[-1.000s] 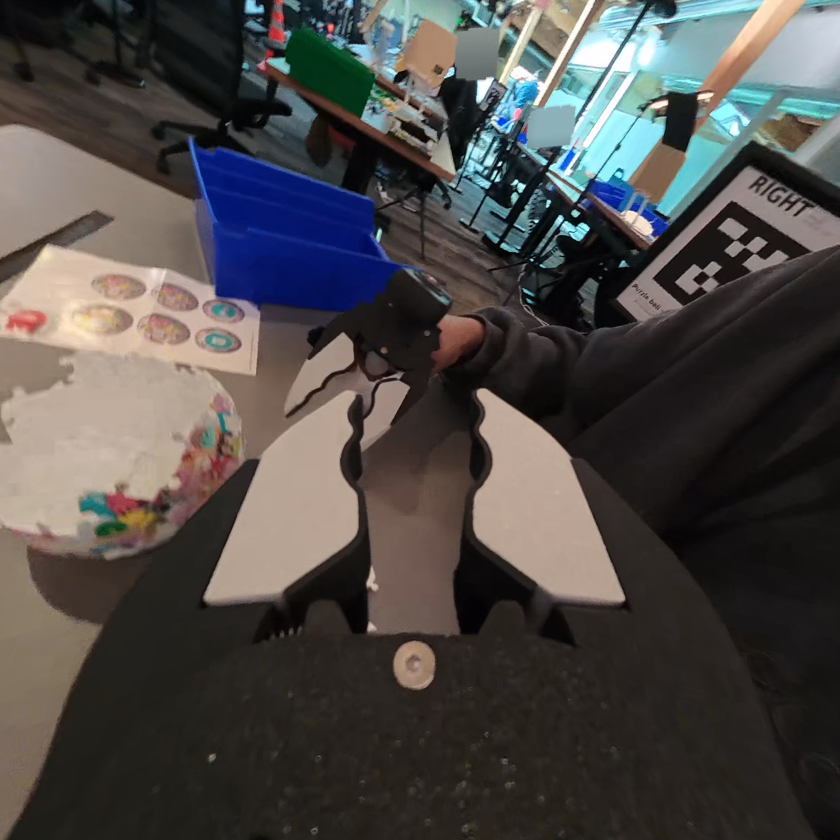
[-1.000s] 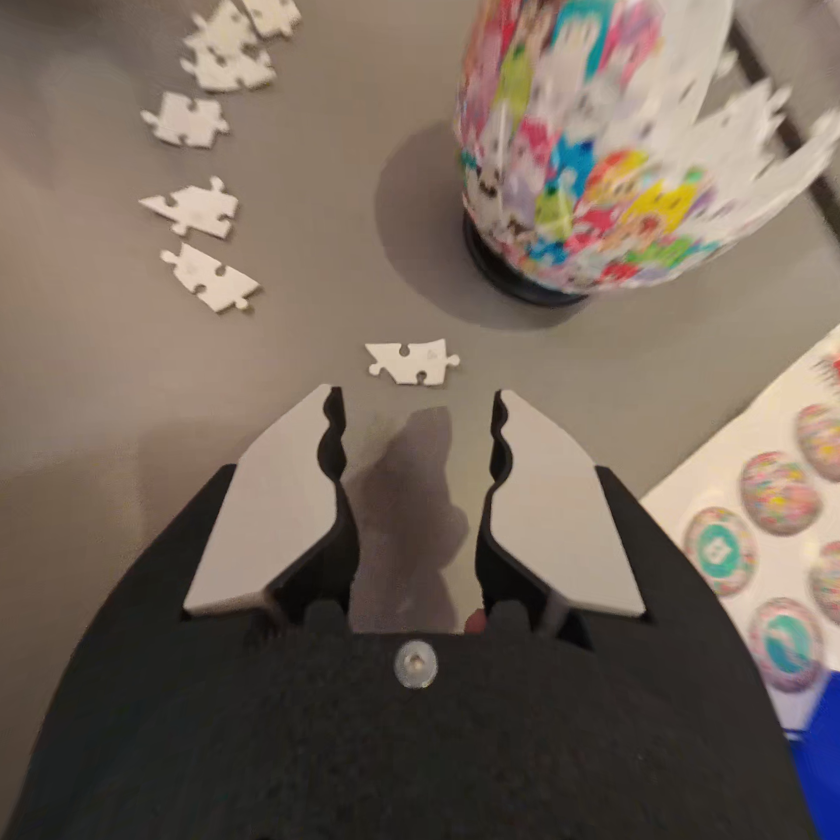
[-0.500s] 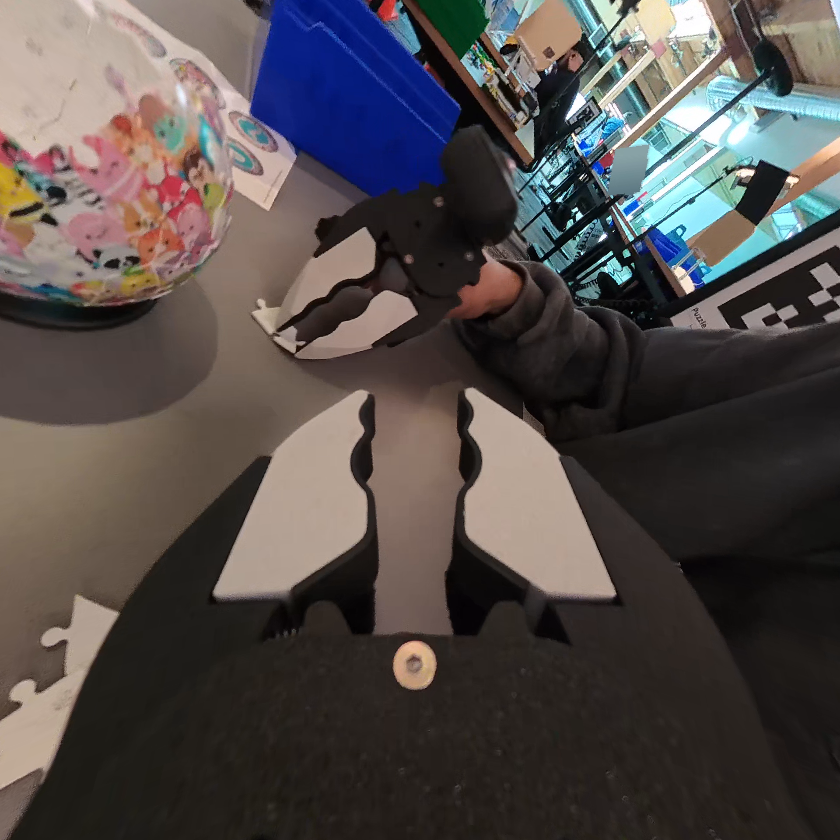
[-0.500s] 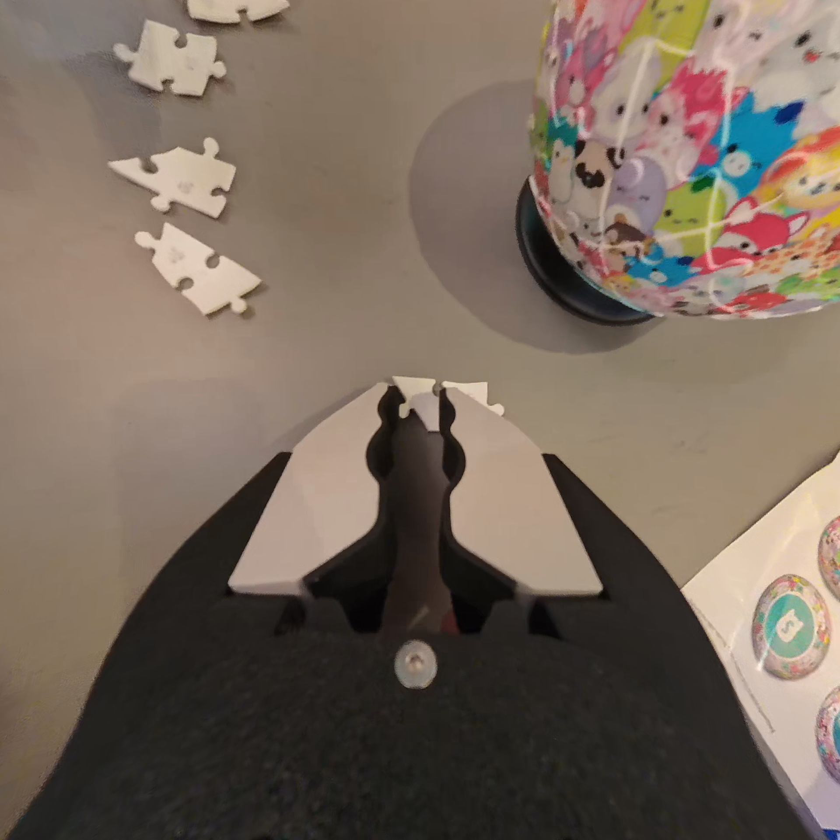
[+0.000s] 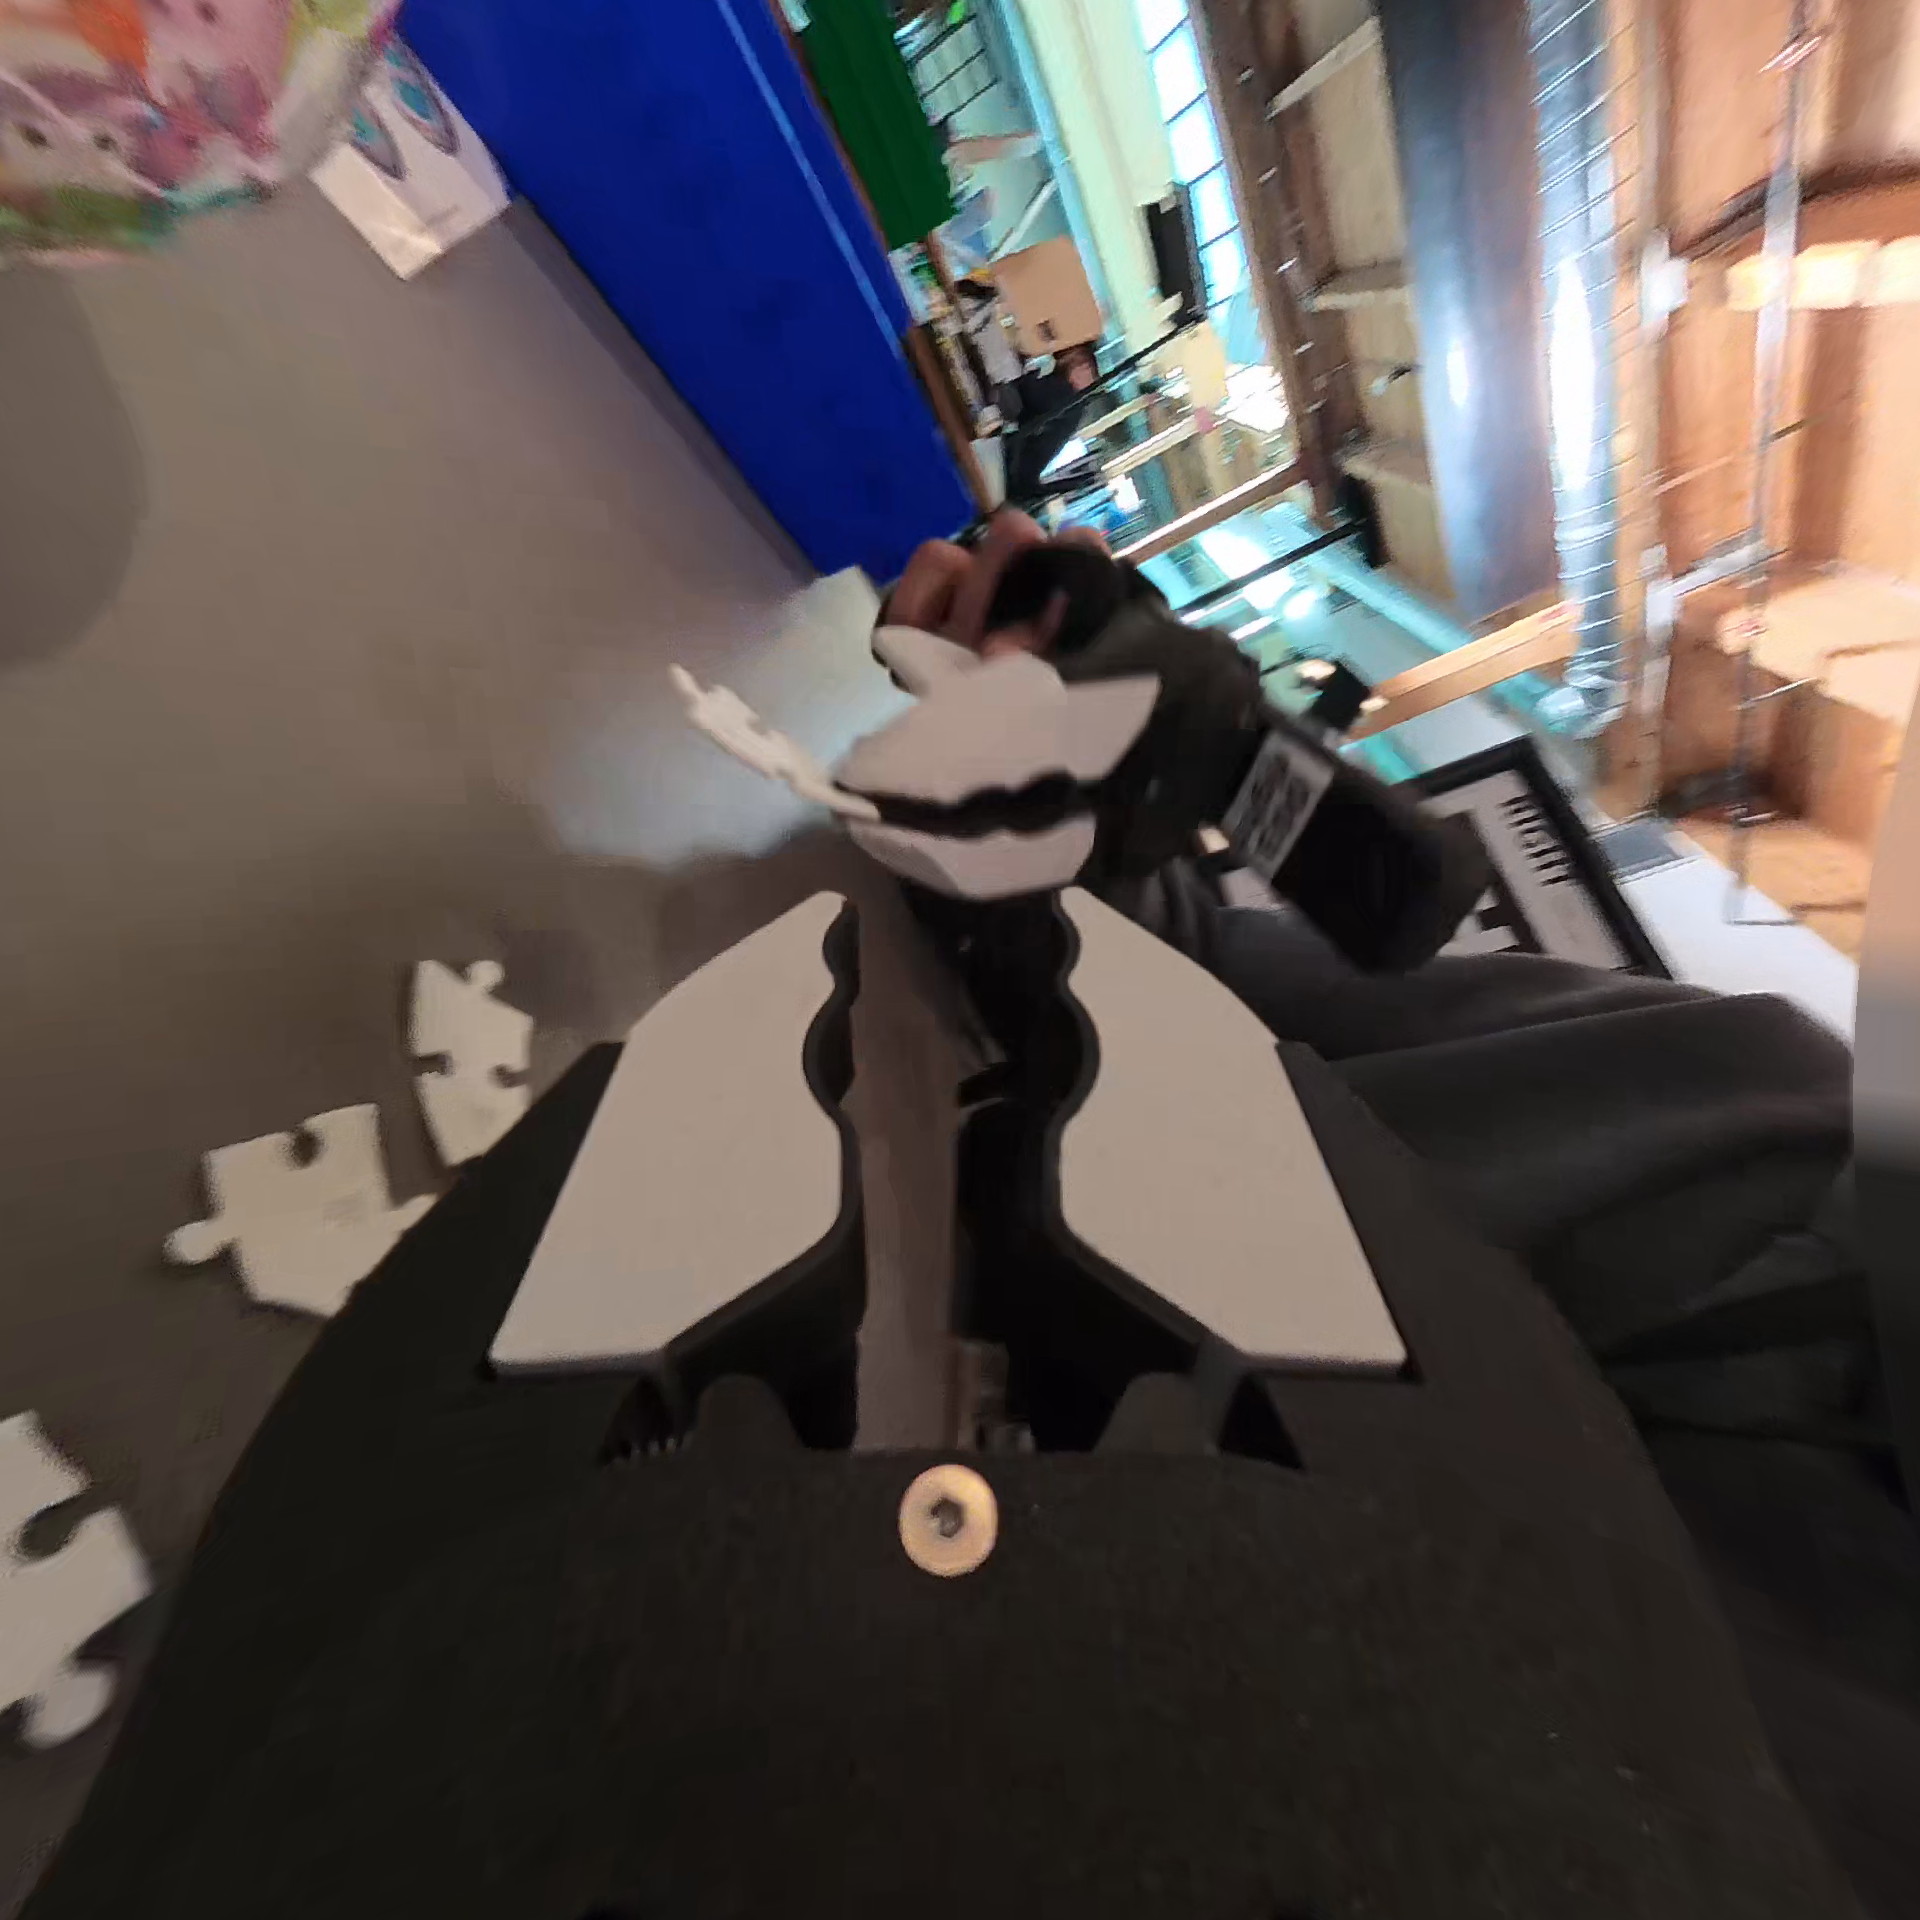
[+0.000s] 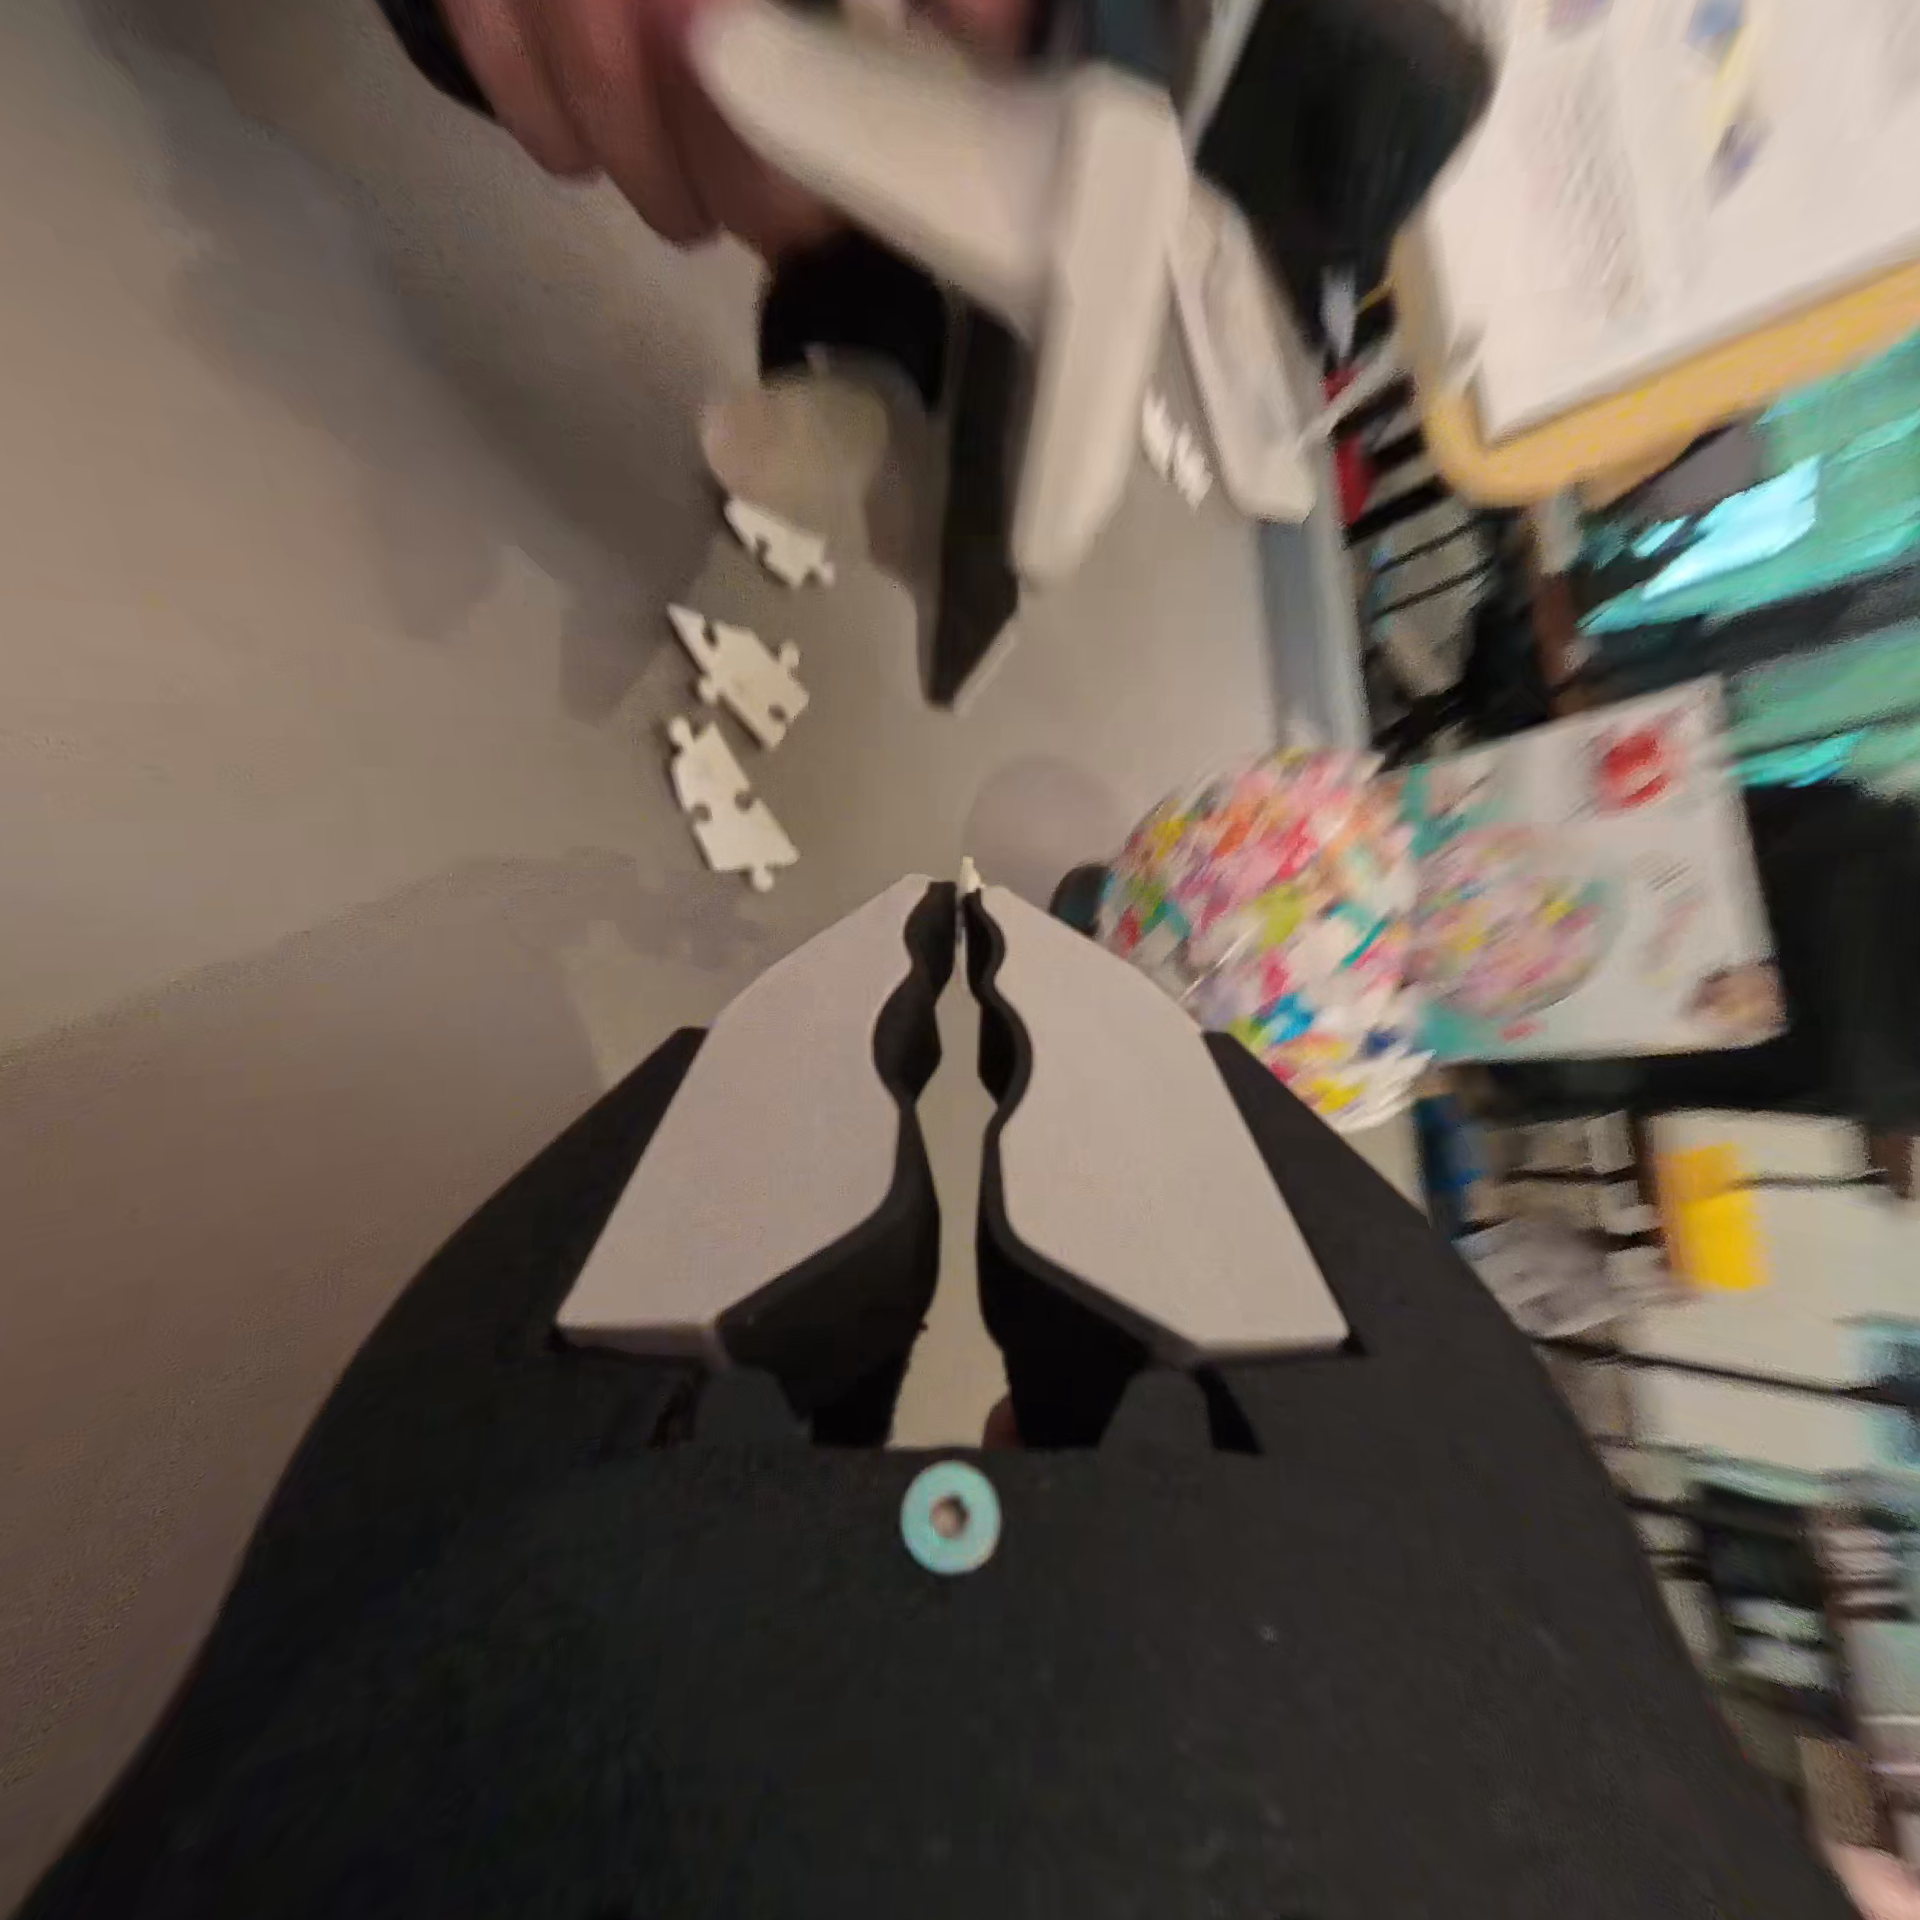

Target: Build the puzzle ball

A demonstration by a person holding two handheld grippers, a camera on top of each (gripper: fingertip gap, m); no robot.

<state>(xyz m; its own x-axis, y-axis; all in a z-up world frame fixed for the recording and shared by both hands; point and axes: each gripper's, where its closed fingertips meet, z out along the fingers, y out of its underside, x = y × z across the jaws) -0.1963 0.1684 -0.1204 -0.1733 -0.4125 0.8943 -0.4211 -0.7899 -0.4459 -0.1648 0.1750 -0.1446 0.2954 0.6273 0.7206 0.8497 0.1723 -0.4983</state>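
My right gripper (image 6: 961,899) is shut on a white puzzle piece (image 6: 968,881), seen edge-on between its tips. In the left wrist view the right gripper (image 5: 883,821) holds that piece (image 5: 758,740) lifted above the grey table. My left gripper (image 5: 956,935) is open and empty, just below and in front of the right one. It shows blurred at the top of the right wrist view (image 6: 1039,260). The colourful, partly built puzzle ball (image 6: 1268,935) stands to the right of my right gripper, and it also shows at the top left of the left wrist view (image 5: 125,104).
Loose white pieces lie on the table (image 6: 312,520), some face down (image 6: 743,670) (image 5: 301,1216) (image 5: 468,1049). A blue bin (image 5: 675,239) and a printed sheet (image 5: 416,197) sit beyond the ball. The puzzle box (image 6: 1590,883) lies behind the ball. A dark sleeve (image 5: 1558,1143) fills the right.
My right gripper has closed on the piece that lay on the table and lifted it, turning sideways. My left gripper has swung round and stays open. Both views are now tilted and blurred.
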